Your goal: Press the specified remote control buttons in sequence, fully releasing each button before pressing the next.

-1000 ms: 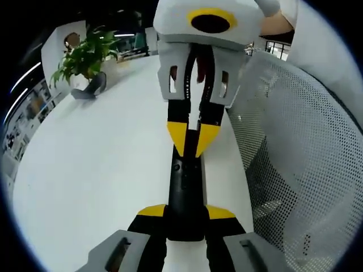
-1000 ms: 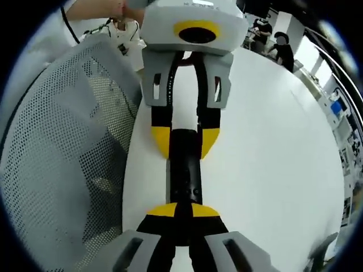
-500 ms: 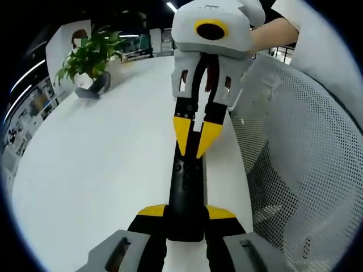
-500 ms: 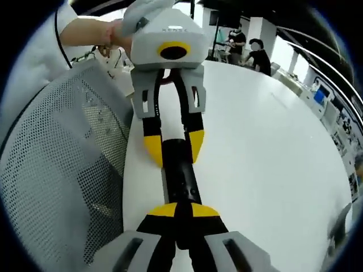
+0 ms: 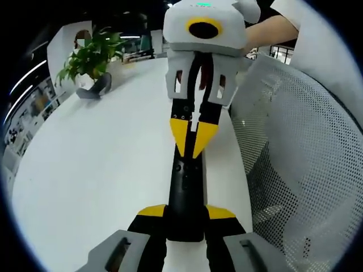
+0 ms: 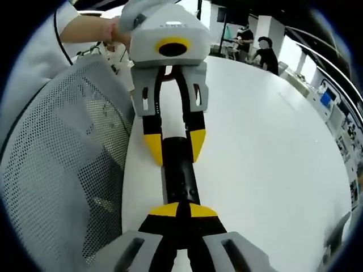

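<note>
White tabletop (image 5: 96,170) carries a potted plant (image 5: 85,59) far off; a mesh chair back (image 5: 295,170) crowds the edge. Left gripper (image 5: 186,218) clamps the black remote control (image 5: 186,187); right gripper (image 5: 194,143), tips pinched together, touches its buttons.

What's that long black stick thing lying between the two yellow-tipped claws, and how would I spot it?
Look at the big white table, along its edge beside the grey mesh chair back. There lies a slim black remote control, clamped at one end by the left gripper, with the closed tips of the right gripper at its other end. It is the one dark bar on the white surface.
</note>
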`<state>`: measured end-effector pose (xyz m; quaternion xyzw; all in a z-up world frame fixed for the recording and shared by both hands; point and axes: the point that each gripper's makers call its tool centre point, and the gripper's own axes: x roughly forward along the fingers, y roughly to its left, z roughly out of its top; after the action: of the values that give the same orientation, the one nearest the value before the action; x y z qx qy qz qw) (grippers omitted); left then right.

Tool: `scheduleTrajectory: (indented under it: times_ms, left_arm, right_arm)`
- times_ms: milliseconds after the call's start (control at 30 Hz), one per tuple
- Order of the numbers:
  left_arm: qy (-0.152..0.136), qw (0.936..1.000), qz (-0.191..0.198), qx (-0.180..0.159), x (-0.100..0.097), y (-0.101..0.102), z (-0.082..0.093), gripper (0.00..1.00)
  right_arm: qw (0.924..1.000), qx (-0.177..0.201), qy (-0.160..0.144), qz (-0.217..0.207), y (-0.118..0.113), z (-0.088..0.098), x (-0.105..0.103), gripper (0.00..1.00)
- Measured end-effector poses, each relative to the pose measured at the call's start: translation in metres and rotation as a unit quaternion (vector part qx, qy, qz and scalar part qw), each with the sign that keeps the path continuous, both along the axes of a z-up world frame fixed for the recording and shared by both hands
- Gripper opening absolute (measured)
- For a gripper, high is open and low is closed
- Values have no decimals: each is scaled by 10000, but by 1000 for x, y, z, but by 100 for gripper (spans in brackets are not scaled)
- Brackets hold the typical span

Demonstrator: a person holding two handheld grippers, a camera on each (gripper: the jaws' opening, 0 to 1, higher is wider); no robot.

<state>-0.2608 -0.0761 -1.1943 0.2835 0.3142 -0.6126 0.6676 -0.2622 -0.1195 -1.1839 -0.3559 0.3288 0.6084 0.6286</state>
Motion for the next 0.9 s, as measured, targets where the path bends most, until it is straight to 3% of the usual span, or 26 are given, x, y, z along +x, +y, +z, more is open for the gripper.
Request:
scheduleTrajectory:
  times_ms: [67, 133, 233, 367, 500, 567, 900]
  left_arm:
    - [-2, 10000, -9, 17, 0, 0, 0, 24]
    - [-3, 10000, -18, 30, 0, 0, 0, 24]
    - [0, 10000, -23, 36, 0, 0, 0, 24]
    - [-2, 10000, -24, 29, 0, 0, 0, 24]
    - [0, 10000, -22, 36, 0, 0, 0, 24]
    - [4, 10000, -8, 29, 0, 0, 0, 24]
    - [0, 10000, -13, 33, 0, 0, 0, 24]
  right_arm:
    - [9981, -360, -247, 427, 0, -1, -1, 1]
    - [9968, -531, -281, 520, 1, -2, -2, 1]
    - [9982, -425, -153, 395, 1, -2, 0, 1]
    - [9999, -15, -87, 129, 0, 0, 0, 1]
    - [9989, 111, -314, 337, 1, 1, -1, 2]
    - [9979, 41, -435, 485, 2, 1, -2, 1]
    - [9964, -266, -387, 702, 6, -1, -2, 0]
